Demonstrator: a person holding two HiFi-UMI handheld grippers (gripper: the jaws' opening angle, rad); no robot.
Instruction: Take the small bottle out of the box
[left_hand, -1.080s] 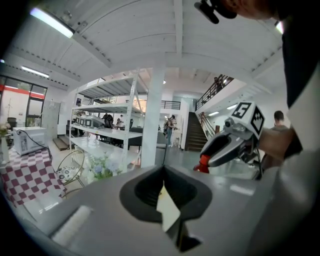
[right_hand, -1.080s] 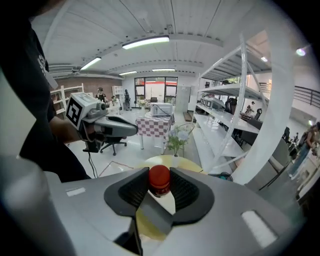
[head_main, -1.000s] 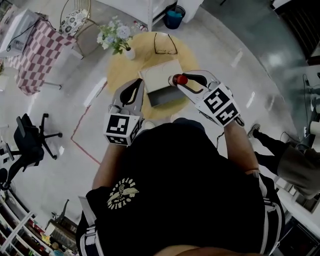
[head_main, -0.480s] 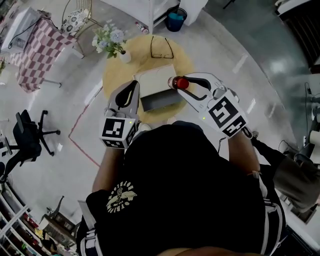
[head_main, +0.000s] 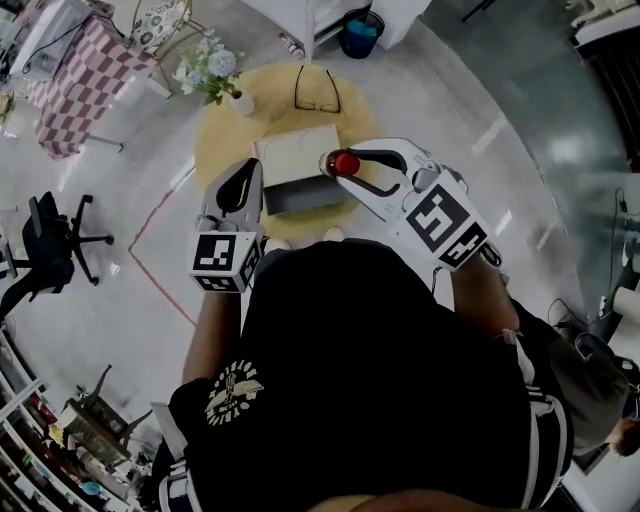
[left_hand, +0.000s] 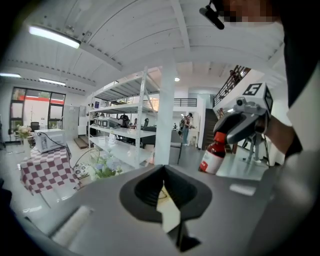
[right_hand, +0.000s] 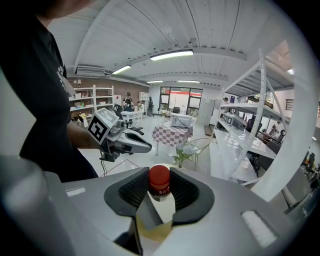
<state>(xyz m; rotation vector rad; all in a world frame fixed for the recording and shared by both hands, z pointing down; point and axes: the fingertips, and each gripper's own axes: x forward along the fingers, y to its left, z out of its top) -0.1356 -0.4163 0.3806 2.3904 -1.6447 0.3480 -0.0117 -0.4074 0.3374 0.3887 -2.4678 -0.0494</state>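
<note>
A small brown bottle (head_main: 344, 163) with a red cap and white label hangs in the air by the right edge of the open box (head_main: 296, 152). My right gripper (head_main: 338, 165) is shut on its neck, just under the cap. In the right gripper view the red cap of the bottle (right_hand: 159, 180) sits between the ribbed pads of that gripper (right_hand: 160, 189). The left gripper view shows the bottle (left_hand: 212, 155) held up by the right gripper (left_hand: 239, 126). My left gripper (head_main: 238, 188) is shut and empty, left of the box; its jaws (left_hand: 163, 172) meet.
The box rests on a round yellow table (head_main: 224, 138). On the table also lie a pair of glasses (head_main: 317, 90) and a vase of flowers (head_main: 212, 70). A checkered table (head_main: 75, 85), an office chair (head_main: 50, 245) and a blue bin (head_main: 360, 33) stand around.
The whole scene has drifted left in the head view. The bottle stays gripped beside the box's right edge, and the left gripper keeps its place left of the box.
</note>
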